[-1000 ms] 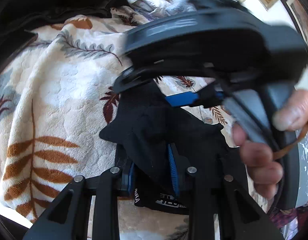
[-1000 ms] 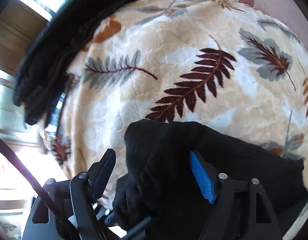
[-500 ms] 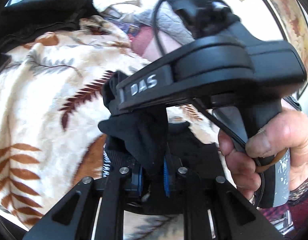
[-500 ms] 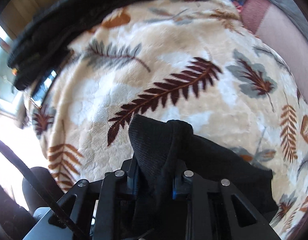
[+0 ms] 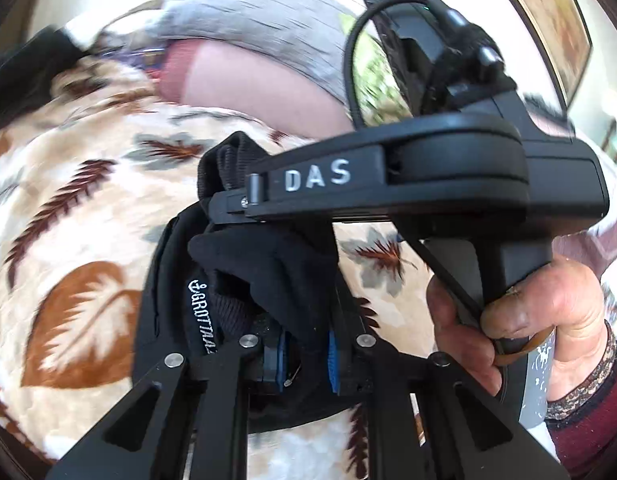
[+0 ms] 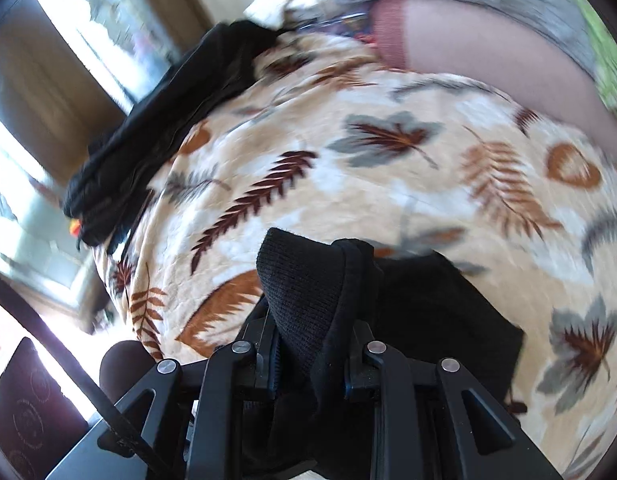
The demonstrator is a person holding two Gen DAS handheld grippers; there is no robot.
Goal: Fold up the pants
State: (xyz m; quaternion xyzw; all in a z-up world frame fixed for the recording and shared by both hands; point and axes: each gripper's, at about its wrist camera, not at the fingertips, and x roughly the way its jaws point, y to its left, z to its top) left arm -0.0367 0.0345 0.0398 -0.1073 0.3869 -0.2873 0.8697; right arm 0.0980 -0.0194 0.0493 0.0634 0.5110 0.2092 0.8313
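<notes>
The black pants (image 5: 268,264), with white lettering on one fold, hang bunched over a leaf-patterned blanket (image 5: 88,240). My left gripper (image 5: 306,354) is shut on a fold of them between its blue pads. Just in front of it is the right tool's black housing (image 5: 428,172), held by a hand (image 5: 548,312). In the right wrist view, my right gripper (image 6: 312,344) is shut on the ribbed cuff end of the pants (image 6: 300,292), which stands up between the fingers. More black cloth trails to the right over the blanket (image 6: 388,200).
A heap of other black clothes (image 6: 160,132) lies along the blanket's far left edge. A pink and grey pillow (image 6: 488,40) sits at the far end. A bright window (image 6: 108,32) is behind. A dark red object (image 6: 28,400) is at lower left.
The right jaws, open around the cloth a second ago, have shut on it. Both grippers have risen and carried the pants across the blanket toward the pillow.
</notes>
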